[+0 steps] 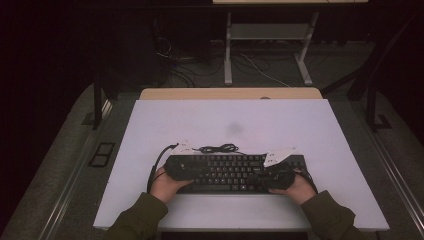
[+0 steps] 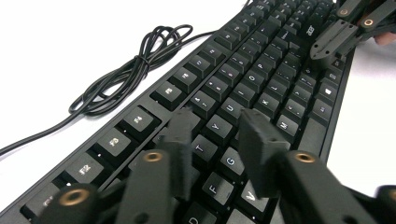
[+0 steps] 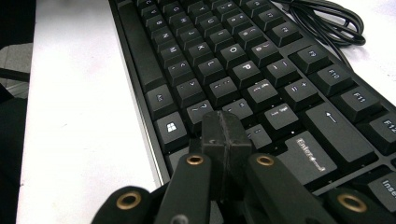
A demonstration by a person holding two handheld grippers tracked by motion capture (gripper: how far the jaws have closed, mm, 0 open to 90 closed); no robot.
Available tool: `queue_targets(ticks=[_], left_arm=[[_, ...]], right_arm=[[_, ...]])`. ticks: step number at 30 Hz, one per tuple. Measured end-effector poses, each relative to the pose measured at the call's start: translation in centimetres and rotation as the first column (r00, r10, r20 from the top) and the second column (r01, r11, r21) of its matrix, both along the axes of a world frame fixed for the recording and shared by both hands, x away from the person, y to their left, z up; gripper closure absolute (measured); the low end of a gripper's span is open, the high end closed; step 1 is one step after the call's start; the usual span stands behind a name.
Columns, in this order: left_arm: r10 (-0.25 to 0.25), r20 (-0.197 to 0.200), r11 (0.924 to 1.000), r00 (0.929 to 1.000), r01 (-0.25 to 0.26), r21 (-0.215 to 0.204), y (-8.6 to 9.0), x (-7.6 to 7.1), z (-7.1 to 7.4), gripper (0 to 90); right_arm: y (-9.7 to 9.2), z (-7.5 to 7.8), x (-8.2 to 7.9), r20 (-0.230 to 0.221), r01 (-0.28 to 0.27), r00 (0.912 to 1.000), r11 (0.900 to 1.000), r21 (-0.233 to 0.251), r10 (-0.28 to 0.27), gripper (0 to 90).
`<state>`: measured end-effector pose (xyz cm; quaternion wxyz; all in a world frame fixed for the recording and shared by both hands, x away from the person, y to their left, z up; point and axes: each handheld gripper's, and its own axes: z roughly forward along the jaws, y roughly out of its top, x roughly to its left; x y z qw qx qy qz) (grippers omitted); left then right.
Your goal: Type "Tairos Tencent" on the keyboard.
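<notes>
A black keyboard lies on the white tabletop near its front edge. My left gripper hovers low over the keyboard's left half. In the left gripper view, my left gripper is open with nothing between the jaws, above the T, Y, G keys of the keyboard. My right gripper sits over the keyboard's right half. The right gripper view has my right gripper shut and empty, just above the keys of the keyboard near the Windows and Enter keys.
The keyboard's black cable lies coiled just behind it, the cable also to the left of the keys. Beyond the table stand a white desk frame and loose wires on the floor. A tan strip borders the far edge.
</notes>
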<state>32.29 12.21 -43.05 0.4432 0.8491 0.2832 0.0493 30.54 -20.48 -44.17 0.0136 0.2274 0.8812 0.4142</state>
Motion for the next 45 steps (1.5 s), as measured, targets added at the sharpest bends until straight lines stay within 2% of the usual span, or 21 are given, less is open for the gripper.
queue_targets(ticks=[8, 12, 15, 26, 35, 38, 45], left_arm=[[0.007, 0.014, 1.0000, 0.9999, -0.007, 0.000, 0.8, -0.4, 0.1, 40.6], [0.036, 0.011, 0.9992, 0.9993, -0.036, 0.017, 1.3, -0.5, -0.1, 20.9], [0.048, 0.011, 0.9988, 0.9988, -0.048, 0.009, 1.7, -0.6, -0.2, 15.1], [0.042, 0.016, 0.9991, 0.9990, -0.042, -0.003, 2.3, -1.0, 0.0, 15.5], [0.040, 0.020, 0.9991, 0.9990, -0.040, -0.016, 2.5, -1.3, 0.0, 16.2], [0.040, 0.022, 0.9991, 0.9990, -0.039, -0.016, 2.5, -1.4, 0.1, 17.9], [0.059, 0.013, 0.9982, 0.9982, -0.059, -0.012, 2.8, -1.8, 0.1, 24.2]], right_arm=[[0.0, 0.0, 0.0, 0.000, 0.001, 1.0000, 1.0000, 0.000, -0.001, 89.3], [0.0, 0.0, 0.0, 0.001, -0.001, 1.0000, 1.0000, 0.000, 0.001, 89.3], [0.0, 0.0, 0.0, 0.003, -0.001, 1.0000, 1.0000, 0.000, 0.001, 89.3], [0.0, 0.1, 0.0, -0.004, -0.002, 1.0000, 1.0000, -0.001, 0.002, 89.3], [-0.1, 0.7, 0.1, -0.003, 0.012, 0.9999, 0.9991, 0.041, -0.012, 89.1], [-0.1, 0.9, 0.3, -0.007, 0.021, 0.9998, 0.9980, 0.060, -0.020, 84.0], [0.2, 1.0, 1.1, -0.022, 0.059, 0.9981, 0.9933, 0.099, -0.057, 63.3]])
